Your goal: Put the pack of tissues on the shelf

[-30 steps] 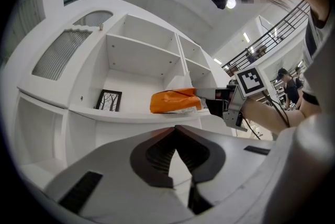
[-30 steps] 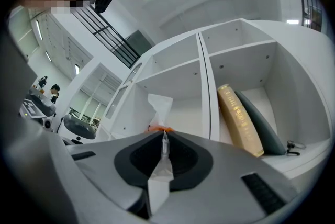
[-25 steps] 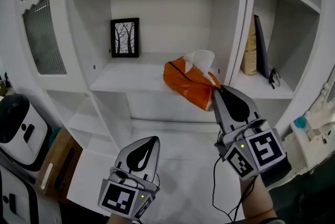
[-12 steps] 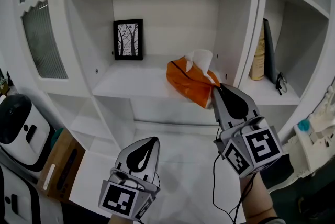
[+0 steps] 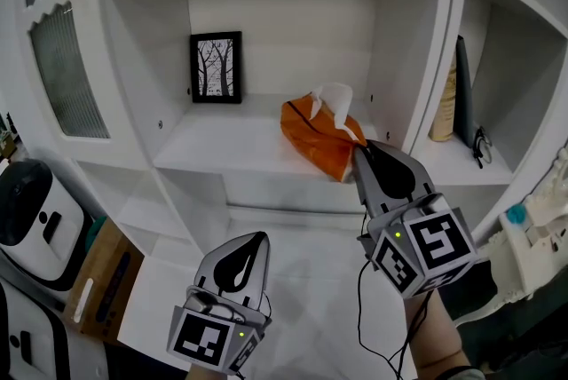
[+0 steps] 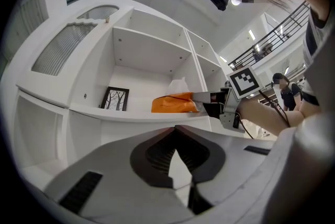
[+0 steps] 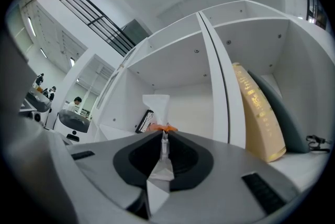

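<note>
The orange pack of tissues [image 5: 312,137], a white tissue sticking up from it, lies on the white shelf board [image 5: 209,140] near the divider post. My right gripper [image 5: 358,149] reaches up to the pack's near right corner. In the right gripper view its jaws have just been opening slightly, but the tips [image 7: 164,133] still pinch a thin edge of the wrapper, with the orange pack [image 7: 166,127] just beyond. My left gripper [image 5: 262,237] hangs low in front of the cabinet, shut and empty [image 6: 175,127]. Its view shows the pack [image 6: 174,103] from below.
A framed tree picture [image 5: 215,67] stands at the back left of the same shelf. The right compartment holds a tan book [image 5: 443,107], a dark folder [image 5: 463,90] and glasses [image 5: 482,145]. A black-and-white appliance [image 5: 27,211] and a cardboard box [image 5: 99,270] sit low left.
The right gripper and the pack have shifted a little left and further onto the shelf board. The left gripper looks unmoved.
</note>
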Action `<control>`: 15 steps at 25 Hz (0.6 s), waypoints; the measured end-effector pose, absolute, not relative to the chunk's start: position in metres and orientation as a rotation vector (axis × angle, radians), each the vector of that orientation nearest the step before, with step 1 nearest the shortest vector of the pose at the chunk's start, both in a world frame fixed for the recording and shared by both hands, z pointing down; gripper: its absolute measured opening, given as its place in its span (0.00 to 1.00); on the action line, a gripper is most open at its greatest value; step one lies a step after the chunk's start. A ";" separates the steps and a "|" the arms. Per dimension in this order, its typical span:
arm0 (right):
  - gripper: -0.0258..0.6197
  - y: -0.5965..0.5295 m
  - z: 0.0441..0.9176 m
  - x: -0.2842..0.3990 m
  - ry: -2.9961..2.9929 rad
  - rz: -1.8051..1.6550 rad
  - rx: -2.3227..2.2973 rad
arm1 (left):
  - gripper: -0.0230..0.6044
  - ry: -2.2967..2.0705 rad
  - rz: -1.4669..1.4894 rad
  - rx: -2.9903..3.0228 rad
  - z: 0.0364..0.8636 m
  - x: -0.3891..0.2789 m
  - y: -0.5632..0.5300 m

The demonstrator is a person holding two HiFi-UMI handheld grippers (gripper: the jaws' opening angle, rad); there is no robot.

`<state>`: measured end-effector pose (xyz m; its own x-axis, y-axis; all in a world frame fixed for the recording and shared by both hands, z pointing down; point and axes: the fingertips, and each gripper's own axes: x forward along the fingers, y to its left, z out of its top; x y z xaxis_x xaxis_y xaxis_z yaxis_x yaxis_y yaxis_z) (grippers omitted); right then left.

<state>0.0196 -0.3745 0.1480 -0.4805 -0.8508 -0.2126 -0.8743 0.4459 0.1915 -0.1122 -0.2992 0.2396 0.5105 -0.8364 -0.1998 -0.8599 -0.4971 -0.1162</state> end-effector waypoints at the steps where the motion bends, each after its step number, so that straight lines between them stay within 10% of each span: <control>1: 0.12 -0.375 0.148 0.019 2.602 0.425 -1.559 | 0.08 1.452 0.175 -2.552 0.240 -0.112 -0.300; 15: 0.18 -0.375 0.147 0.018 2.609 0.428 -1.544 | 0.08 1.453 0.161 -2.569 0.246 -0.108 -0.301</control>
<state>0.0181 -0.3746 0.1470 -0.4891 -0.8468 -0.2091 -0.8693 0.4534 0.1971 -0.1078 -0.3012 0.2465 0.5149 -0.8371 -0.1846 -0.8572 -0.5037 -0.1072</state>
